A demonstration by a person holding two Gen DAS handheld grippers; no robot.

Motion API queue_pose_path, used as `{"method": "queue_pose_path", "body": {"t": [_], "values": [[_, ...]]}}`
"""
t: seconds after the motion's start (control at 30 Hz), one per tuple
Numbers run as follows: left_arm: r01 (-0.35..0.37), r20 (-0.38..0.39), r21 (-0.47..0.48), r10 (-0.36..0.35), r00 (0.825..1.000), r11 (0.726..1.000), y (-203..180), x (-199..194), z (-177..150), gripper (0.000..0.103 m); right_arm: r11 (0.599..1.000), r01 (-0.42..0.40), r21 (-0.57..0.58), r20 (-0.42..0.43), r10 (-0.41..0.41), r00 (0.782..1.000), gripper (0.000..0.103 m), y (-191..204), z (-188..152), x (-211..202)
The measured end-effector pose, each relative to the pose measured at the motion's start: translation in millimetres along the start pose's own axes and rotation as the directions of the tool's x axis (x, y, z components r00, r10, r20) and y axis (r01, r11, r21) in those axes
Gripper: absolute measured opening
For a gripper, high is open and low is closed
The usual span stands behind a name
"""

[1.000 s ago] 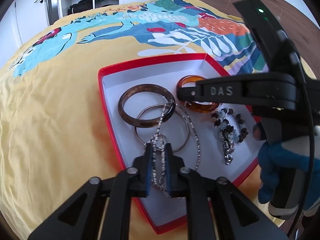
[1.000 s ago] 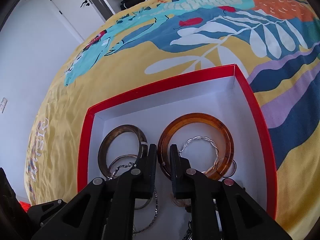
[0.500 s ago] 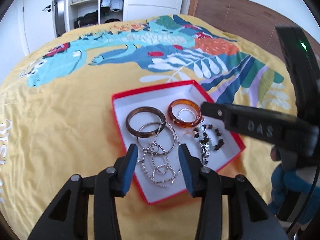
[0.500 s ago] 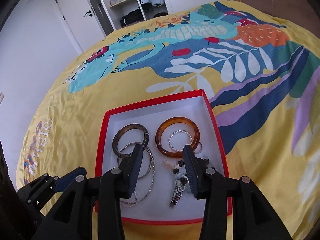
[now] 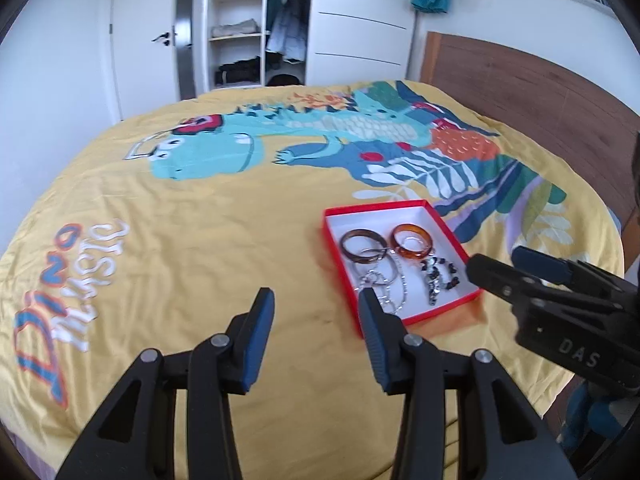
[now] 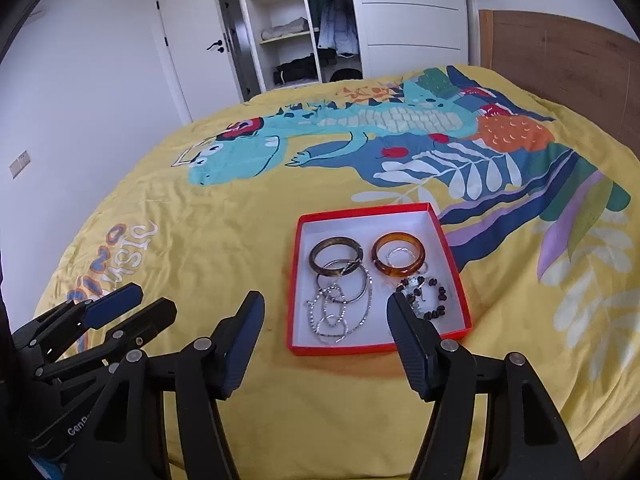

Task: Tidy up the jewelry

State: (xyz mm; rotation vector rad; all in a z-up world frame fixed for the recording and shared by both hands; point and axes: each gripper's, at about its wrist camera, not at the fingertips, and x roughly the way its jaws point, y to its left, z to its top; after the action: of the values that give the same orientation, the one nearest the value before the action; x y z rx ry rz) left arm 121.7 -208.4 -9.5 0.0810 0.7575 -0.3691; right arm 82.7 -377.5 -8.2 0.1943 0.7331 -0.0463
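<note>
Both hand-held grippers are now empty and pulled back from the box. On the left side, the left hand-held gripper (image 5: pixel 316 304) has its jaws apart with nothing between them; they have just been opening, and one second ago they were closed on the silver chain (image 6: pixel 334 312) inside the box. Now this chain lies loose on the white floor of the box, in its near left part. The right hand-held gripper (image 6: pixel 326 310) has also just been opening, and it holds nothing; before, its closed tips were low among the bangles, and now it is high and far from them.

The box (image 6: pixel 294 276) with the red rim sits on the bed (image 6: pixel 220 216), on the yellow cover, a little right of the middle. Inside, from left to right: the dark bangle (image 6: pixel 336 258) with thin silver rings and the chain below it, then the amber bangle (image 6: pixel 398 260) with a small ring inside, and the bead bracelet (image 6: pixel 426 298) in the near right corner. All jewelry that I can see is inside the box; no piece lies on the cover. So I judge that the last piece is placed and the task is at its end, or nearly.

For moving, there is much free room. Left of the box the cover is wide and bare up to the printed letters. Right of the box the cover goes on to the bed edge, with the wooden headboard (image 6: pixel 560 52) behind. The near bed edge is just under the grippers. The rim of the box is low, so a gripper coming back must go over it from above.
</note>
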Motion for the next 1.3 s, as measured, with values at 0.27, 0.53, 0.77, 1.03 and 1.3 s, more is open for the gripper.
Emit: {"method": "queue_pose_path", "body": {"t": [0.27,0.53,0.77,1.03,1.3], "values": [[-0.127,0.045,-0.045,0.129,0.991,0.991,45.0,-61.2,-31.5,0.054,0.999,0.005,-0.053,0.047,-0.003,0.999,0.072,41.9,-28.7,-44.2],[-0.135,0.042,-0.085,0.139,0.989,0.987,79.7,-102.8,-65.0,0.054,0.996,-0.005,-0.091,0.041,0.009,0.999,0.072,67.6,-58.9,-60.8],[-0.171,0.063,-0.078,0.176,0.982,0.982,88.9,-122.5,-84.3,0.054,0.995,-0.02,-0.101,0.039,0.024,0.999,0.072,75.6,-74.1,-72.1],[-0.169,0.086,-0.056,0.173,0.981,0.984,83.7,-135.4,-95.4,0.054,0.994,-0.026,-0.108,0.029,0.029,0.999,0.072,78.5,-90.0,-81.9],[-0.164,0.091,-0.051,0.168,0.981,0.985,84.7,-142.8,-103.0,0.054,0.994,-0.02,-0.112,0.025,0.022,0.999,0.072,77.6,-98.4,-89.5]]}}
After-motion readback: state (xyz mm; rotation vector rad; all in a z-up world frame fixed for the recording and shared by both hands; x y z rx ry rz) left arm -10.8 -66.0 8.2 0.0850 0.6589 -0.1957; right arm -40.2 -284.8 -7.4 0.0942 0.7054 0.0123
